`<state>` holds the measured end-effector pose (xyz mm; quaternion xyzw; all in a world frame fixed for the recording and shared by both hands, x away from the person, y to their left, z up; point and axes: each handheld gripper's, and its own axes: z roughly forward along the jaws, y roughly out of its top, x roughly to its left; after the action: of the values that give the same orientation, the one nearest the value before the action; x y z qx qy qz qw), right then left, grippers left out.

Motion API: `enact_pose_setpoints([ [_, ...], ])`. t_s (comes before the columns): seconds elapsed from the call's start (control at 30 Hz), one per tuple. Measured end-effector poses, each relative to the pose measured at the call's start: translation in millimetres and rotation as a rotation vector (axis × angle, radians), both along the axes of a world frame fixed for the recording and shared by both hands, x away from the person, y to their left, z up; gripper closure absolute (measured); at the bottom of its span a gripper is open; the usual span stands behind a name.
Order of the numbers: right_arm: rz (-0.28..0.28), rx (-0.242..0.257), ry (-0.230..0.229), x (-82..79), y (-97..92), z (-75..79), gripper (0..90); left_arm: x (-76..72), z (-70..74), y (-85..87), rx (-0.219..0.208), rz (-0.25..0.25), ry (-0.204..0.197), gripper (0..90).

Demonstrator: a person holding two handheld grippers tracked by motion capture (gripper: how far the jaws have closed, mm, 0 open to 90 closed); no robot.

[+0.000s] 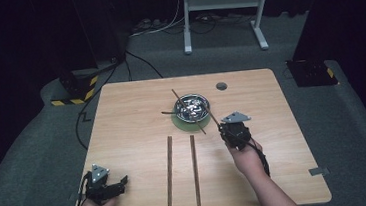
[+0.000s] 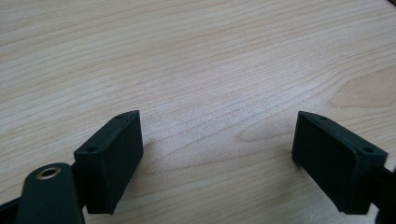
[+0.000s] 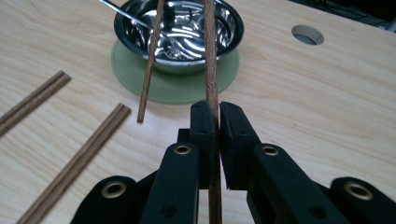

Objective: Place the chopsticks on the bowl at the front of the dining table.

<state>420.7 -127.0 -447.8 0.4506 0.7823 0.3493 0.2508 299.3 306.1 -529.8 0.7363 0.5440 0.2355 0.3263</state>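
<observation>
Right tongs (image 3: 215, 122) pinching a chopstick (image 3: 209, 56) near its lower end; light, stiff, slick wood, probably best gripped mid-length. Left tongs (image 2: 217, 154) spread over bare tabletop (image 2: 196, 60).

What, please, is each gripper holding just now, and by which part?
Right gripper clamps a thin brown wooden chopstick near its lower end. Left gripper holds nothing.

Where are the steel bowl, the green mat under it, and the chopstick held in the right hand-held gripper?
steel bowl (image 3: 187, 32), right gripper view, on its shiny inner wall.
green mat (image 3: 175, 86), right gripper view, on its bare front edge.
held chopstick (image 3: 211, 70), right gripper view, on the shaft above the shut jaws.
</observation>
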Motion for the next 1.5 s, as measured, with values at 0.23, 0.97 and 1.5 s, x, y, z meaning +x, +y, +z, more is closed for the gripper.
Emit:
enact_pose_setpoints([
  [0.23, 0.014, -0.002, 0.001, 17.3, 16.4, 4.1, 84.4, 0.0, 0.0, 0.0, 0.000, 0.000, 0.000, 16.5],
  [0.97, -0.001, -0.018, 0.030, 70.8, 50.3, 5.2, 84.3, -0.1, -0.1, -0.2, -0.003, 0.003, 0.001, 16.5],
  [1.5, -0.002, -0.033, 0.051, 105.2, 80.1, 7.1, 84.3, -0.1, 0.0, -0.1, -0.001, 0.002, 0.002, 16.5],
])
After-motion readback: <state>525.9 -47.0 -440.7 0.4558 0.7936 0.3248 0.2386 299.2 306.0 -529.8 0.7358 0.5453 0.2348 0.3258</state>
